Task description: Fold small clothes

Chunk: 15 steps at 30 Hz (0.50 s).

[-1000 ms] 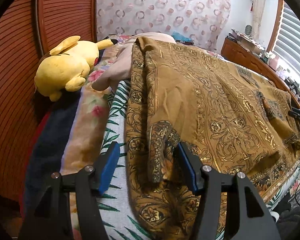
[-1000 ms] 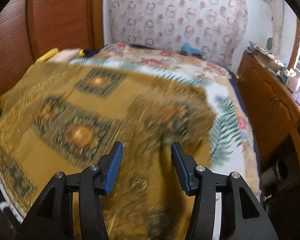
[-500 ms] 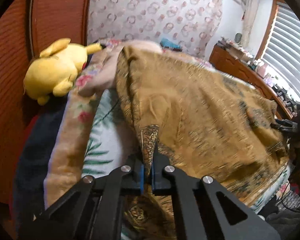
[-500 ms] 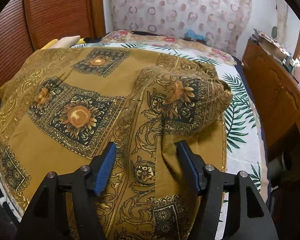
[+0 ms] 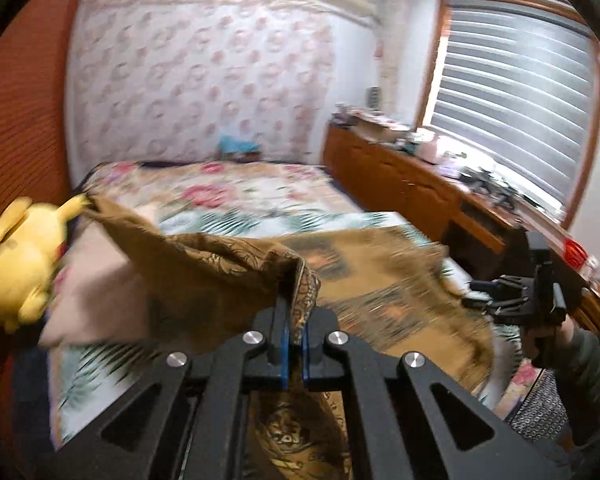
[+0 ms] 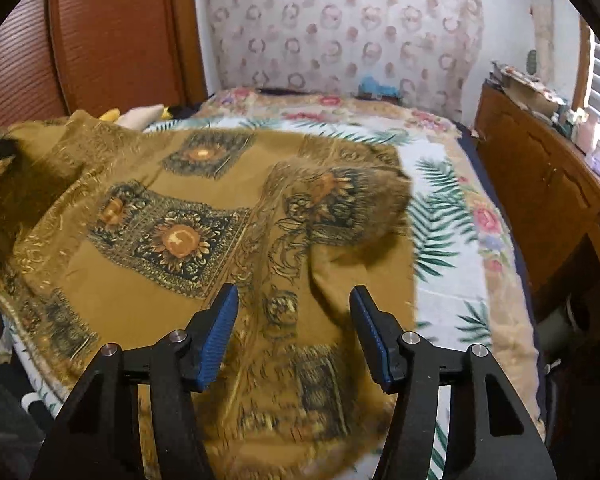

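A mustard-brown garment [image 6: 180,240] printed with dark sunflower squares lies spread over the bed. My left gripper [image 5: 294,308] is shut on a bunched edge of the garment [image 5: 220,276] and holds it lifted off the bed, so the cloth drapes away to the left and hangs below the jaws. My right gripper [image 6: 294,294] hovers just over the garment's near right part. Its jaws are closing, a raised fold lies between them, and the pads do not press on it. In the left wrist view the right gripper [image 5: 484,300] shows at the right edge, held by a hand.
A floral and palm-leaf bedspread [image 6: 440,216] covers the bed. A yellow plush toy [image 5: 16,264] and a pinkish pillow [image 5: 92,280] lie at the left side. A wooden dresser [image 5: 400,184] with clutter runs along the right under a window with blinds.
My left gripper shut on the garment's edge and rose, pulling the cloth up off the bed. The right gripper shifted slightly and stayed open over the garment.
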Available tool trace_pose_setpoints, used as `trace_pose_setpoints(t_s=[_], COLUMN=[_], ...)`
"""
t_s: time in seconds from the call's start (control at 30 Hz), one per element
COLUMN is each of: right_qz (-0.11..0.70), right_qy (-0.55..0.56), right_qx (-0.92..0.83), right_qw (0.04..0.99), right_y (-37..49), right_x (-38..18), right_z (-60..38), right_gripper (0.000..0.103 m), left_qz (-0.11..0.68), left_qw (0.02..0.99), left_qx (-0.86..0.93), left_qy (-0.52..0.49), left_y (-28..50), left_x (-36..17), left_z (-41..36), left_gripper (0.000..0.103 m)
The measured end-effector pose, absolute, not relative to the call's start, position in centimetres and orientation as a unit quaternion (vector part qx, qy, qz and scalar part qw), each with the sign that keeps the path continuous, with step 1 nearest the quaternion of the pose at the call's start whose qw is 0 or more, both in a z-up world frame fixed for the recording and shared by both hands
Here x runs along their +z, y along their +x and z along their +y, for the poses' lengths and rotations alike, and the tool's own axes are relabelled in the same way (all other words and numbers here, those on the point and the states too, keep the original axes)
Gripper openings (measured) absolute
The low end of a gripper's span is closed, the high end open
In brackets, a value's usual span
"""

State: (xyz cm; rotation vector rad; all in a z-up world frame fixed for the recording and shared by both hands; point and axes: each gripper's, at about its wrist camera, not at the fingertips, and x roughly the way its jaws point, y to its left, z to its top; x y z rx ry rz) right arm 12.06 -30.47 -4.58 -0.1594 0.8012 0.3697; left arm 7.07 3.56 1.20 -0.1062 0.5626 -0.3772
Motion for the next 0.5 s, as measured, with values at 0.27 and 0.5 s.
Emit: trace_pose_setpoints(t_s=[0.27, 0.5], right_qz=[0.363, 0.345], right_qy=[-0.071, -0.047], right_qx=[0.165, 0.169], right_qw=[0.914, 0.922], right_y=[8.6, 7.0], right_x=[-2.5, -1.5], right_z=[-32.9, -33.9], right_gripper=[0.059, 0.059], left_qz=[0.263, 0.272], left_qw=[0.926, 0.906], left_qx=[-0.270, -0.323], left_qy=[-0.014, 0.015], left_y=[10.7, 11.0], left_x=[4.6, 5.9], left_z=[-5.6, -11.6], left_gripper=[0.000, 0.000])
